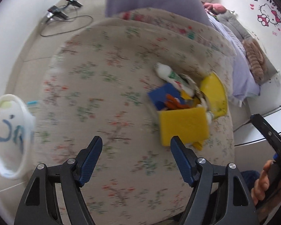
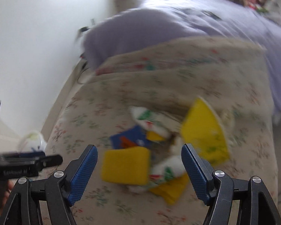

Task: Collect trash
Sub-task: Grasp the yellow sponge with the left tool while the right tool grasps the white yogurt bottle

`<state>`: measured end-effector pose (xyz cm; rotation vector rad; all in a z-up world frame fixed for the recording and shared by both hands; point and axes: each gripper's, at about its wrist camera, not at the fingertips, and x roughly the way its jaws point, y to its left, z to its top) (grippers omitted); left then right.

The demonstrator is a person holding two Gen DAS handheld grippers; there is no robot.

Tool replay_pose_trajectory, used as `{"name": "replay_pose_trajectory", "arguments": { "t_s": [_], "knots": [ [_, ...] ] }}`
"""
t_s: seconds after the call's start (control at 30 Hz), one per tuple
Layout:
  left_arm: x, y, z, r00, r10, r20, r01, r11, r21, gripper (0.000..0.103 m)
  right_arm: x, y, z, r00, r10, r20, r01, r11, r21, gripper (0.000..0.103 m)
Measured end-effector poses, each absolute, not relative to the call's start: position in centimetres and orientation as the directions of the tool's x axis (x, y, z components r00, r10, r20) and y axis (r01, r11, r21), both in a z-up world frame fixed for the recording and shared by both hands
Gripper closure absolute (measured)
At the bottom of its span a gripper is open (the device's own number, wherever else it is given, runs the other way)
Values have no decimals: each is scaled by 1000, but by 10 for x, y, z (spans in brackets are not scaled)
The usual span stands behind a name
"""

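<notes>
Several scraps heaped as one trash pile on a floral blanket: yellow sponge-like block, blue card, white printed wrappers, yellow cup piece. Lying directly ahead of the right gripper, between its spread, empty fingers; ahead and right of the left gripper, likewise released and empty. White bin far left of the left gripper. Lavender bedding beyond. Both views motion-blurred.
</notes>
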<state>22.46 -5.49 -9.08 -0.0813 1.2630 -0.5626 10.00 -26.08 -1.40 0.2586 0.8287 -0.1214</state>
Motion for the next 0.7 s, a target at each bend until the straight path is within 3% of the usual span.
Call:
{"name": "replay_pose_trajectory", "arguments": {
  "t_s": [0.2, 0.53, 0.7],
  "knots": [
    [226, -85, -107, 138, -535, -833, 299, 825, -480, 25, 76, -325, -44, 644, -22, -765, 398, 863, 310, 25],
    [238, -107, -142, 82, -640, -764, 140, 766, -627, 27, 93, -329, -68, 613, 108, -783, 399, 813, 424, 25],
    [230, -121, -135, 113, -632, -767, 209, 770, -603, 58, 105, -322, -86, 565, 131, -815, 421, 803, 421, 25]
  ]
}}
